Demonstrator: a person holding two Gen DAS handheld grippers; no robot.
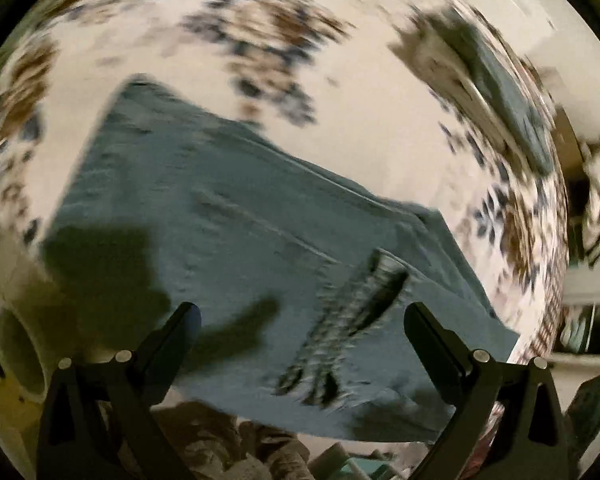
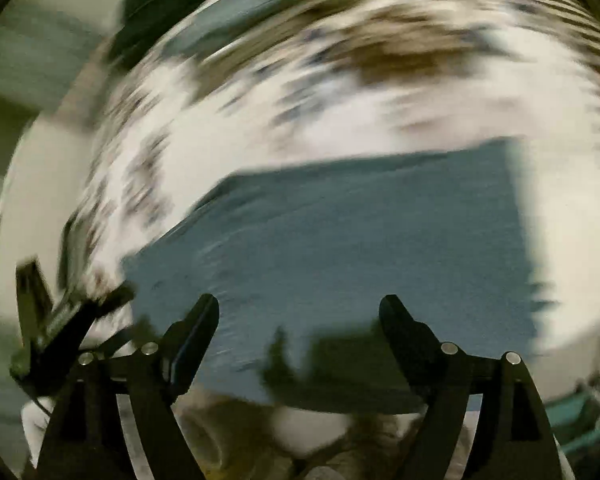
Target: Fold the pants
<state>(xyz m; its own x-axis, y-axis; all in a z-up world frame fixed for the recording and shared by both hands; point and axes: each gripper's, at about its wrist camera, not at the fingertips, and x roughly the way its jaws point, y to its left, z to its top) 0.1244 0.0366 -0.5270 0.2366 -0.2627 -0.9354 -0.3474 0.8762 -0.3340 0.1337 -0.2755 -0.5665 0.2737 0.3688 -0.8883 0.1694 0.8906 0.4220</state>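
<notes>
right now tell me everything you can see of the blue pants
The blue pants look like soft teal-blue knit, lying flat on a white bedspread with a brown and blue floral print. They seem folded into a long slab with straight edges, creased lengthwise. A dark striped drawcord lies on them. Neither open gripper grips them.

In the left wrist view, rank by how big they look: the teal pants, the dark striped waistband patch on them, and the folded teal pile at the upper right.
1. teal pants, by far the largest.
2. folded teal pile.
3. dark striped waistband patch.
The last two look close, and the patch is nearer the camera, so their order is unsure.
</notes>
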